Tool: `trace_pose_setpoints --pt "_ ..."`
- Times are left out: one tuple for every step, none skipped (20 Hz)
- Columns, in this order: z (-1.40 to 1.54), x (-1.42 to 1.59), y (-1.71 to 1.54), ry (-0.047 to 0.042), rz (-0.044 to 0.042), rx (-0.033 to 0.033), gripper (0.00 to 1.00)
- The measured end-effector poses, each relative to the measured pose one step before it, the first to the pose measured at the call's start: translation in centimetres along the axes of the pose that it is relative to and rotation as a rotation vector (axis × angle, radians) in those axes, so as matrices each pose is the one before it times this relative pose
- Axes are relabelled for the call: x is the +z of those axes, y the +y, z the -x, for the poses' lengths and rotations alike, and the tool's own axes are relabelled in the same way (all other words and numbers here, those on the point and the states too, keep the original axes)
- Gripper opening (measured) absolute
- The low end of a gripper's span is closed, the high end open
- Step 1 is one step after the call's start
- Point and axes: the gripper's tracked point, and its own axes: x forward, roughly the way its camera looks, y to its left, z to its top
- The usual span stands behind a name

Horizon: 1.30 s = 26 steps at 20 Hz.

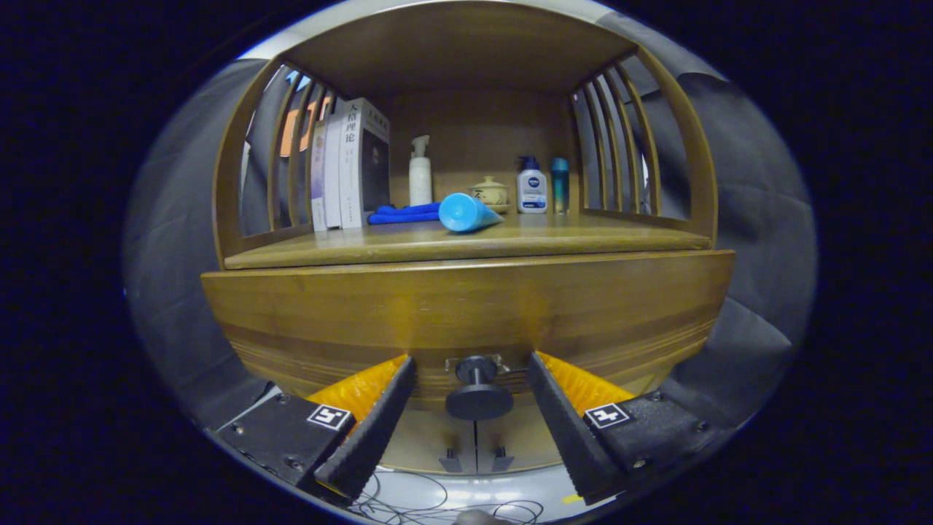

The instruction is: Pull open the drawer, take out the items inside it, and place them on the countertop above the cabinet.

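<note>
At lower centre the drawer (466,313) knob (478,394) sits between the gripper (471,368)'s wide-spread fingers, touching neither; its stem points straight back at the camera. The countertop (466,244) lies above.
</note>
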Motion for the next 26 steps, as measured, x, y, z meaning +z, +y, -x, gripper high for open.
trace_pose_setpoints --pt "-0.531 0.060 0.053 0.00667 0.01364 -0.00389 1.00" --pt "-0.578 0.128 -0.002 0.00809 0.01458 -0.00397 1.00" --pt "0.167 -0.088 0.060 0.00931 0.00253 -0.00904 1.00" --pt "0.074 0.206 0.070 0.01052 0.00386 -0.00255 1.00" --pt "-0.239 -0.189 -0.129 0.00525 0.00395 0.00049 1.00" --pt "0.044 -0.031 -0.101 0.01285 0.00210 0.00180 1.00" --pt "0.383 0.110 -0.362 0.00615 -0.00236 -0.00876 1.00" --pt "0.869 -0.018 -0.459 -0.00462 -0.00431 -0.00517 1.00" --pt "1.266 -0.007 -0.292 -0.01166 -0.00800 -0.00345 1.00" --pt "1.449 -0.105 0.062 -0.00807 -0.00313 0.01098 1.00" --pt "1.614 -0.249 0.093 -0.00300 -0.00010 0.00912 1.00" --pt "1.991 -0.232 -0.133 -0.00863 -0.00082 0.00768 1.00" --pt "1.653 0.100 0.031 -0.01910 -0.00625 0.00542 1.00" --pt "1.757 0.312 0.111 -0.02247 -0.00939 0.00265 1.00" --pt "1.972 0.381 0.378 -0.02266 0.00647 0.01966 1.00" --pt "1.793 0.257 0.161 -0.01100 0.01400 0.01145 1.00" --pt "1.892 0.316 -0.040 -0.01884 0.01498 0.00009 1.00" --pt "1.708 0.592 -0.115 -0.02514 0.01050 -0.00308 1.00" --pt "1.829 0.705 0.031 -0.02638 0.00032 -0.00334 1.00" --pt "1.440 0.583 0.292 -0.01698 -0.00695 0.00741 1.00" --pt "1.079 0.548 0.312 -0.01316 -0.00729 0.01090 1.00" --pt "1.018 0.475 0.210 -0.00403 -0.00394 0.01389 1.00" --pt "0.725 0.354 0.061 -0.00366 0.00329 0.01061 1.00" --pt "0.795 0.381 -0.125 -0.00775 0.00330 -0.00431 1.00" --pt "0.751 0.549 -0.395 -0.01579 0.00276 -0.00703 1.00" --pt "0.590 0.402 0.037 -0.01694 0.00344 -0.00272 1.00"
